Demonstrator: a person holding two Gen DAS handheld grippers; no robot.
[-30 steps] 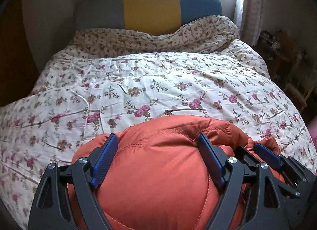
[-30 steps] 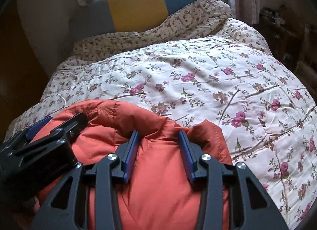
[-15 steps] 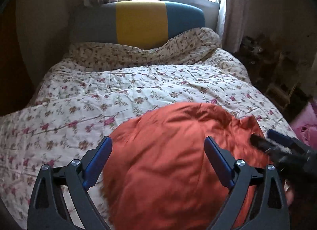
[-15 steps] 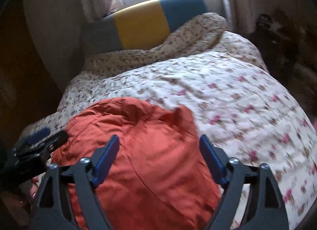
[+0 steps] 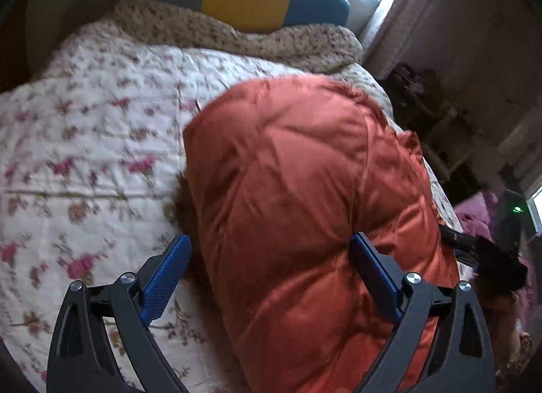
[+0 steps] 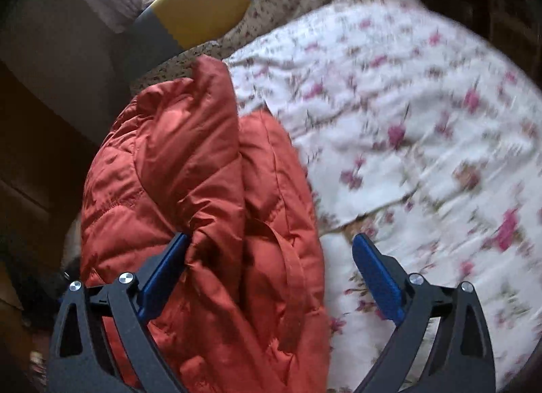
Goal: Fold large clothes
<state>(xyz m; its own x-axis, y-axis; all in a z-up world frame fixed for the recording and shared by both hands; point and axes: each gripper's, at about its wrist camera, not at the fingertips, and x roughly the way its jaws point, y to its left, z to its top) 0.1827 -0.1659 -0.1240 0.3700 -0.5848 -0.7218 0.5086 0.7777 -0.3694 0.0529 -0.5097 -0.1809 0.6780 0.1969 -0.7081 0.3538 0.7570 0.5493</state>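
Left wrist view: your left tongs (image 5: 267, 271) gape wide around the orange jacket (image 5: 305, 206) on the bed (image 5: 84, 156). Your right tongs (image 6: 269, 267) are still opening, pads clear of it.

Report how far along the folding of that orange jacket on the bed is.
Done, apparently: the orange puffer jacket lies bundled on the floral quilt. In hand: nothing; the left gripper is open, and the right gripper is opening, gripping nothing. Left: I can't tell whether more folds remain; it looks lumpy, so perhaps tidying.
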